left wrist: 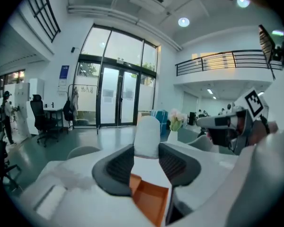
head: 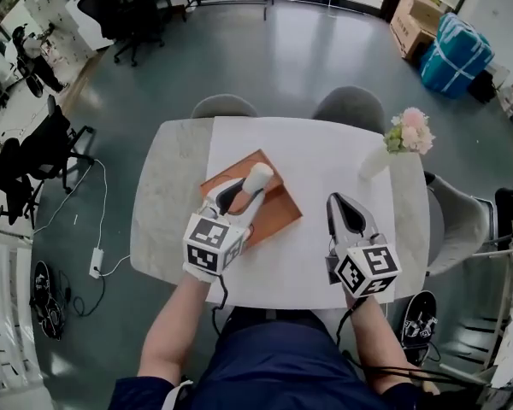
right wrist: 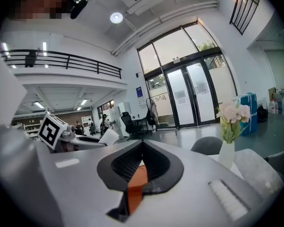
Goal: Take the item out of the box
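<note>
A flat brown box lies open on the white sheet in the middle of the table. My left gripper hangs over it, shut on a white, round-topped cylindrical item. In the left gripper view that white item stands up between the two dark pads of the left gripper, with the orange box below. My right gripper rests to the right of the box, jaws together and holding nothing. In the right gripper view the right gripper shows its tips meeting, with a strip of the orange box behind.
A white vase of pink flowers stands at the table's far right corner. Two grey chairs sit at the far side and another at the right. The white sheet covers the table's middle and right.
</note>
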Motion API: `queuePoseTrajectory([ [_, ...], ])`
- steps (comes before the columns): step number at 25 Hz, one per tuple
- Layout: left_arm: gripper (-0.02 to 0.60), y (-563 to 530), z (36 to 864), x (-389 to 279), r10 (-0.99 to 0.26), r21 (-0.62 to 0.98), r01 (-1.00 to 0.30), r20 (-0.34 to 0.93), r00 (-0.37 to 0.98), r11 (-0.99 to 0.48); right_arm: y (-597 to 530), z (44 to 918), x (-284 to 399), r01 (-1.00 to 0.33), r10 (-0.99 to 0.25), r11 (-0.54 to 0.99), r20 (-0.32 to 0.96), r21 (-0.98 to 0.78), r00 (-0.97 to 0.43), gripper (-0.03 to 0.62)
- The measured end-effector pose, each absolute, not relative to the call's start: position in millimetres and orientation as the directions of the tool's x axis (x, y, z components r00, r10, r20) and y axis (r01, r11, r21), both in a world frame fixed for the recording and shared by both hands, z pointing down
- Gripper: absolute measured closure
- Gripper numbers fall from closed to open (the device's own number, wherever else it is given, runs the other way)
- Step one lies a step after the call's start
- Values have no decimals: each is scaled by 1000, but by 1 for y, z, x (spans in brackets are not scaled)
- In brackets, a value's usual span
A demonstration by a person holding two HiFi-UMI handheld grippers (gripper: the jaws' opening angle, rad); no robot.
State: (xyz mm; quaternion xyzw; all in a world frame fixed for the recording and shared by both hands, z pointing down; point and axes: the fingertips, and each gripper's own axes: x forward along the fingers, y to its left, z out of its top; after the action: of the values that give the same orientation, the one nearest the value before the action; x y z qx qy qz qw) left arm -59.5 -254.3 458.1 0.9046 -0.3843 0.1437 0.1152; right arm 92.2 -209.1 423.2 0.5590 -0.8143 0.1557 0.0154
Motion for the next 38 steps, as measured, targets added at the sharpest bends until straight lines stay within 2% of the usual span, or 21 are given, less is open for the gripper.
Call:
queuePoseTrajectory([
  [9, 410, -238, 360, -102, -805, 87, -814, 119, 581, -574, -223, 369, 80, -905, -912, 388, 68, -176, -404, 592],
  [15, 410, -223, 325, -119, -836, 74, -835, 24, 548, -545, -224, 334, 65, -884, -898, 439, -44, -160, -438, 592],
  [32, 410, -201, 291, -143, -833, 119, -825, -110, 542, -552, -209, 294, 44, -893, -889, 448, -129, -52, -439, 592],
  [38, 410, -205, 298, -143, -843, 84, -840, -98, 528, -536, -210, 298, 44, -892, -889, 449, -124, -48, -441, 592],
])
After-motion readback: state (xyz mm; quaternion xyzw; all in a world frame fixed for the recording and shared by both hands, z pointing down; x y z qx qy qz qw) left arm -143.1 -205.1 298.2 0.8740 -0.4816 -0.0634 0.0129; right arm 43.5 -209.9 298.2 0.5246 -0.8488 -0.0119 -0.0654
